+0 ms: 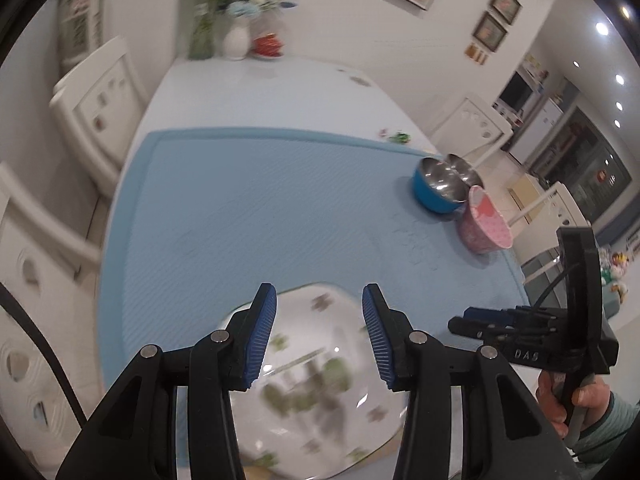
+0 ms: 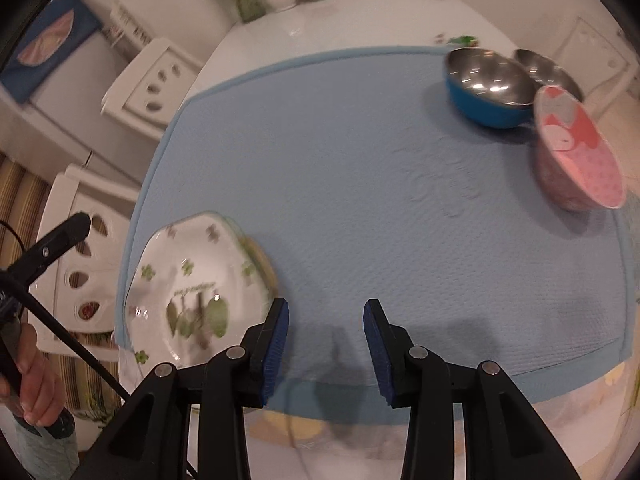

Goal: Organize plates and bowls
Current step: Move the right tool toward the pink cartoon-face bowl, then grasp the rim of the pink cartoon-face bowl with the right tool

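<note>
The white octagonal ceramic plate with green leaf and clover prints lies on the light blue textured mat, at the near corner of it, with another yellowish plate edge showing just under its rim in the right wrist view. In the left wrist view it sits directly below and between the jaws of the left gripper; those jaws are spread, blue ribbed pads facing each other, pinching nothing and hanging above the plate without touching it. In the right wrist view the same plate is off to the left of the right gripper, its edge just beside the left jaw; these jaws are also spread and empty, with only bare mat between them.

Far ahead and to the right of both sets of jaws, at the mat's far corner, stand three bowls close together: a blue bowl with a shiny steel inside, a second steel bowl behind it, and a pink patterned bowl in front, touching or nearly touching the blue one. Open mat lies between jaws and bowls.

The mat covers a white desk. At the desk's far end are a white vase with flowers and a red item, blurred. White chairs stand around the desk
</note>
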The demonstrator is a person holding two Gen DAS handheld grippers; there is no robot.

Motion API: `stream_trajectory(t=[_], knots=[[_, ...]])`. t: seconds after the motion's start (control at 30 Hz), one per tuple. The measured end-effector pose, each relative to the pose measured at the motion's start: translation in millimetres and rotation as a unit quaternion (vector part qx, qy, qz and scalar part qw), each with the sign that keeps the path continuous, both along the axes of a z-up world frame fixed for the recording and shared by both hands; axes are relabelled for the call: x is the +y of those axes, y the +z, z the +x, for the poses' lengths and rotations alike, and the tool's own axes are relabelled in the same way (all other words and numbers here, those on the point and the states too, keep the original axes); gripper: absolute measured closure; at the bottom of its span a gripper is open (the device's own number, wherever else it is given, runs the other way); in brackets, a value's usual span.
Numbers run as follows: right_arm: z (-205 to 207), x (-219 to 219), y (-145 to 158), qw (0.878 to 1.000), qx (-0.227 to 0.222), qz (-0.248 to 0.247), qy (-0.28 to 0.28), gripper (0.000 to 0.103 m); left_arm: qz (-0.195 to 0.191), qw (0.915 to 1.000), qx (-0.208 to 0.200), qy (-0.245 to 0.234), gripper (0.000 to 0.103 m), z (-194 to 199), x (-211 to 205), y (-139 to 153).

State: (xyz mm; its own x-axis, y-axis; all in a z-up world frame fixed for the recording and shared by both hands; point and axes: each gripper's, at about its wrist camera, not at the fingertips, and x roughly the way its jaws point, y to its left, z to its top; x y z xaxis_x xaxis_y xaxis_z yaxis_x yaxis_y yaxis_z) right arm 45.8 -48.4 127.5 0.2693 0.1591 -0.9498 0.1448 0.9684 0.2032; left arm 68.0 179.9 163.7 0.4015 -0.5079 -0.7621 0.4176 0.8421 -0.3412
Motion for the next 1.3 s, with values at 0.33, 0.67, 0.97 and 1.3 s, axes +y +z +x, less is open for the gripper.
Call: stream_trajectory(t=[0.33,0.67,0.97,1.3], knots=[[-5,-158,33,0.997,-0.028,-0.052,-0.04,0.05,0.006,0.9989,0.0,-0.046,0.028,-6,-155,12],[15,-266,33,0.995,-0.032,-0.082,-0.044,0.05,-0.073,0.994,0.075,-0.03,0.028,15,-282,-29],[53,-309,-12,0.997,-0.007,-0.064,-0.036,0.05,-0.032,0.9939,0.104,-0.019,0.032,34,-337,-65],[86,-318,-46,0.999,0.0,-0.047,-0.011,0.05,-0.012,0.9913,0.129,-0.022,0.059,52,-357,-92]])
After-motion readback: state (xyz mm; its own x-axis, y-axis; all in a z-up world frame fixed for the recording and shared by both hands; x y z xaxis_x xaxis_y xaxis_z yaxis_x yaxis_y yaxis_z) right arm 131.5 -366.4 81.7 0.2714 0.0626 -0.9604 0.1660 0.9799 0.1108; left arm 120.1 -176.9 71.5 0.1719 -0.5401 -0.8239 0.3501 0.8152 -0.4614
